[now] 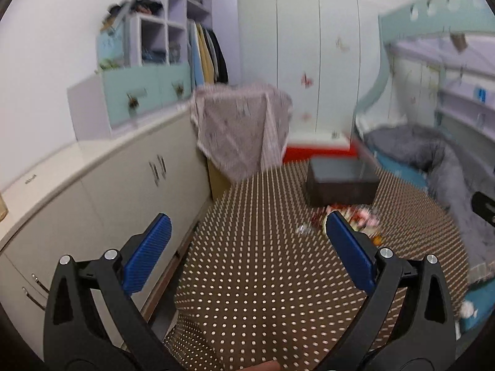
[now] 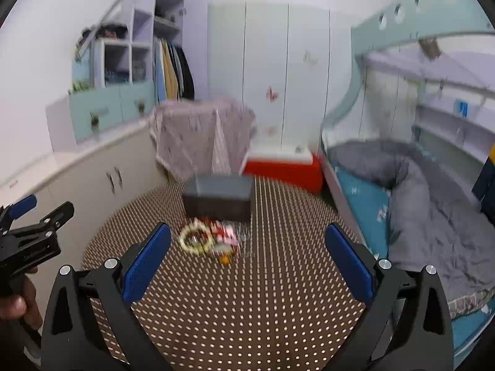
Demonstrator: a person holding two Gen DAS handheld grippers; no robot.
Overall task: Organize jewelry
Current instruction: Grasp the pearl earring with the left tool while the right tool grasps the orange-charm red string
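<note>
Both the left gripper [image 1: 247, 241] and right gripper [image 2: 247, 247] are hanging wide apart over the brown dotted tablecloth [image 2: 247, 309]. The blurred jewelry pile [image 2: 210, 239] is lying mid-frame, just before the dark rectangular box [image 2: 219, 198].

On my worktop [image 2: 247, 309] the box [image 2: 218, 199] sits near the far edge, and the jewelry pile [image 2: 210, 239] lies just in front of it, toward me. The bed [image 2: 417, 201] runs along the worktop's right edge, the cabinets [image 2: 92, 182] along its left, the wardrobe [image 2: 278, 77] beyond the far edge.
</note>
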